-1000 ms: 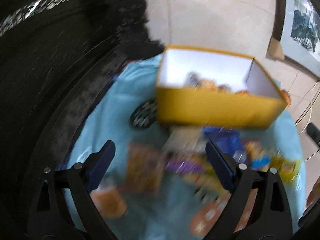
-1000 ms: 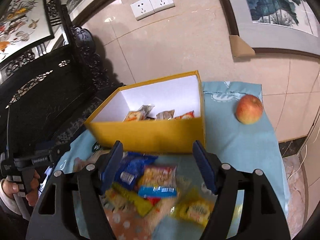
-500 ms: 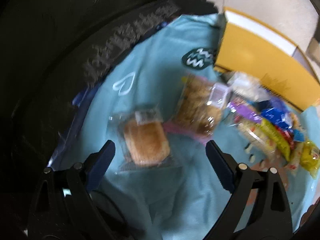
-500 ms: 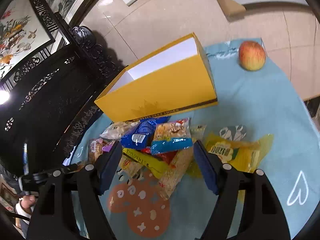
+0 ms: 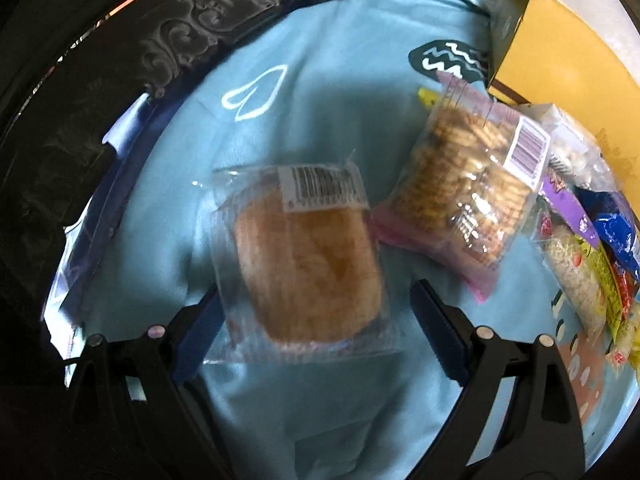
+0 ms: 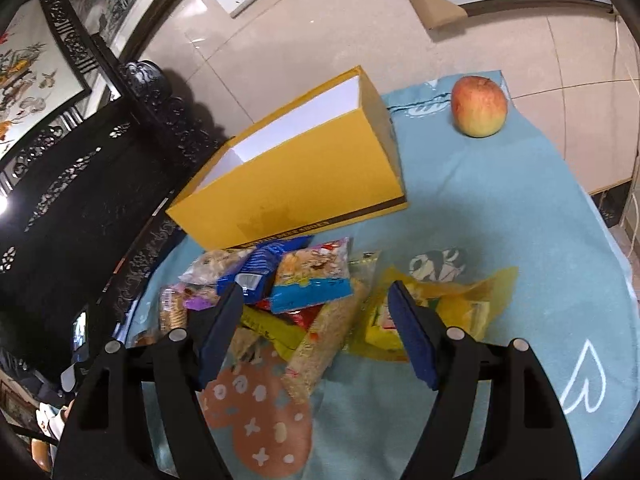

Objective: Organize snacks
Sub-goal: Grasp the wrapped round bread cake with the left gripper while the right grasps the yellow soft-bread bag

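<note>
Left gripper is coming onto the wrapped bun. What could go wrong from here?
1. The left gripper jaws are closing around the bun; its soft, slippery wrapper may slip or the bun may get squashed.
2. The biscuit pack lies beside the bun and may get nudged.
3. The box has tall walls; a low carry could hit them.

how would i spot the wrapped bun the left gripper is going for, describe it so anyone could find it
Start at the light blue tablecloth in front of the open yellow cardboard box. Left of the heap of colourful snack packets, past the clear bag of stacked biscuits, lies the round golden-brown bun in a clear plastic wrapper, between the closing jaws of the left gripper. It alone lies apart, with a white barcode label.
</note>
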`<state>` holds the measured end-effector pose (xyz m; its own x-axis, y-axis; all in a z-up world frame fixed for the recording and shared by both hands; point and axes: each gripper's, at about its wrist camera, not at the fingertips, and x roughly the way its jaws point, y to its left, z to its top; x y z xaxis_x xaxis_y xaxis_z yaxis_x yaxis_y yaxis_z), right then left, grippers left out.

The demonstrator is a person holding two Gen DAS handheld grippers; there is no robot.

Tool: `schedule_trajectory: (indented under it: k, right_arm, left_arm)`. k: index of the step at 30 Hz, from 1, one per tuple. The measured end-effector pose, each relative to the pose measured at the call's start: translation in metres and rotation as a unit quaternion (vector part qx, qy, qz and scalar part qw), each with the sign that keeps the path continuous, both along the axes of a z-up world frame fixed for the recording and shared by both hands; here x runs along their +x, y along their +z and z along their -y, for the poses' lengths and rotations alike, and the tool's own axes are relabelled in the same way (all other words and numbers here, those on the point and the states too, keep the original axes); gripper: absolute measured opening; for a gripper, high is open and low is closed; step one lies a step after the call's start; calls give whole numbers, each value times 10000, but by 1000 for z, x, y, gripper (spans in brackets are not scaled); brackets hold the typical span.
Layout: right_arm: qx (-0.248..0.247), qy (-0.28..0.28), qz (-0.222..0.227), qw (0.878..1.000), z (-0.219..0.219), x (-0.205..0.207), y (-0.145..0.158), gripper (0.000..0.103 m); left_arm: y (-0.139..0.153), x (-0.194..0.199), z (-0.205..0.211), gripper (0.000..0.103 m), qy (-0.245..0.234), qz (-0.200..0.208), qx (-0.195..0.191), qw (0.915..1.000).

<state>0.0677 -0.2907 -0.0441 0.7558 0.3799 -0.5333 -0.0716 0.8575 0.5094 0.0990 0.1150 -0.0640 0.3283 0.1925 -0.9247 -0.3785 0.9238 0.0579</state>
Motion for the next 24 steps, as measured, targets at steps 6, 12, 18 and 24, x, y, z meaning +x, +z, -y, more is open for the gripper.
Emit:
schedule_trajectory:
  k: [6,12,18,24]
  right_arm:
    - [-503,-135,-275,9983,7,5,-5,76]
    - [-1109,-360,-658,9910,30,3,-12,76]
    - [-2477,612,-555,9653,24,5,-9,76]
    - [-3468,1520,-657,9232,3,23,-29,76]
  left_arm:
    - [16,-17,13,54,-460,494,57,9977]
    - [33,-40,18,54,-843,767,-78,9934]
    - [47,-55,26,54,-1137,909,-240,9890]
    - [49,-52,43,54,-1347,932,-270,9861]
